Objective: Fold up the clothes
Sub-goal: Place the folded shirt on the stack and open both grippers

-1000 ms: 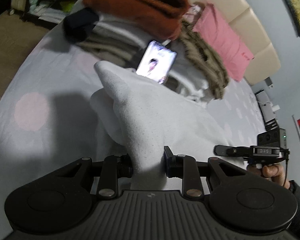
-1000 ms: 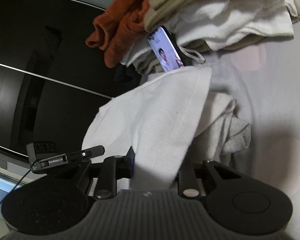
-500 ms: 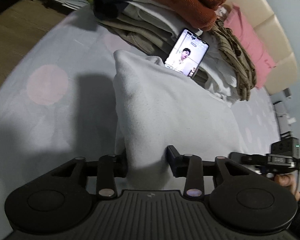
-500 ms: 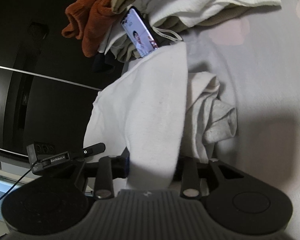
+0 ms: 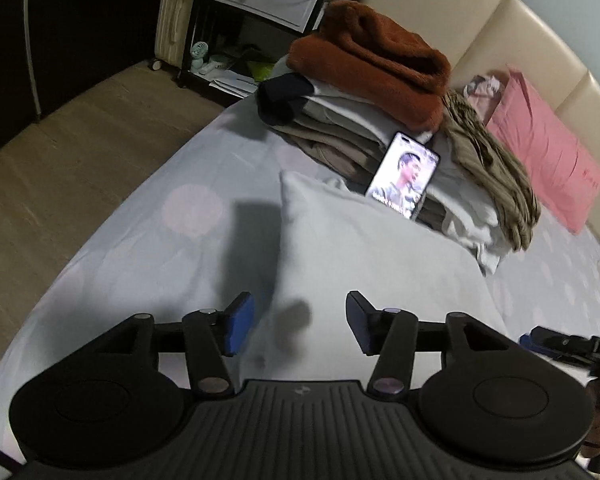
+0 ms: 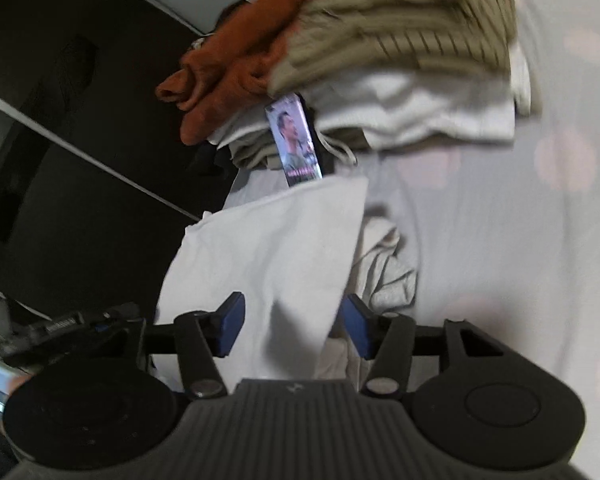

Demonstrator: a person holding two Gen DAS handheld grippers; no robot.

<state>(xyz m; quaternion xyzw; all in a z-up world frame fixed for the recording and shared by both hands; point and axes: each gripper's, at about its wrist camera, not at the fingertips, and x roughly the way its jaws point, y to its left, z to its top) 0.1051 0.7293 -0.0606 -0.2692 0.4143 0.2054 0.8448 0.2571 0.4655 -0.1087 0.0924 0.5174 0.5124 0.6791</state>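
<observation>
item: white garment (image 5: 364, 248), pale knit, lying on the bed (image 5: 140, 256) just in front of me; it shows as a flat panel with one straight side edge and a squared far corner. in the right view a rumpled greyish part of it (image 6: 384, 268) bunches out from under the panel's right side

item: left tongs (image 5: 296, 322), blue pads wide apart, nothing between them, hovering just over the near edge of the cloth

item: right tongs (image 6: 288, 326), pads likewise apart, holding nothing, the panel's near edge lying below the gap

item: stack of clothes (image 5: 364, 92) beyond the garment, rust fleece on top, beige and white layers under it, an olive striped piece draped on its right; whether these are done or waiting i cannot tell

item: phone (image 5: 404, 176), screen lit, propped against the stack, its foot just behind the garment's far edge

item: pink pillow (image 5: 548, 152) against the headboard, well apart from the work

note on handling, my judgement: the panel reads as a fold laid down, with the bunched part beside it not yet squared. to fold well i would keep both tongs low, take the cloth at matching points on one edge, lift only enough to clear the bed, bring edge to edge evenly, and steer clear of the phone so it does not tip
</observation>
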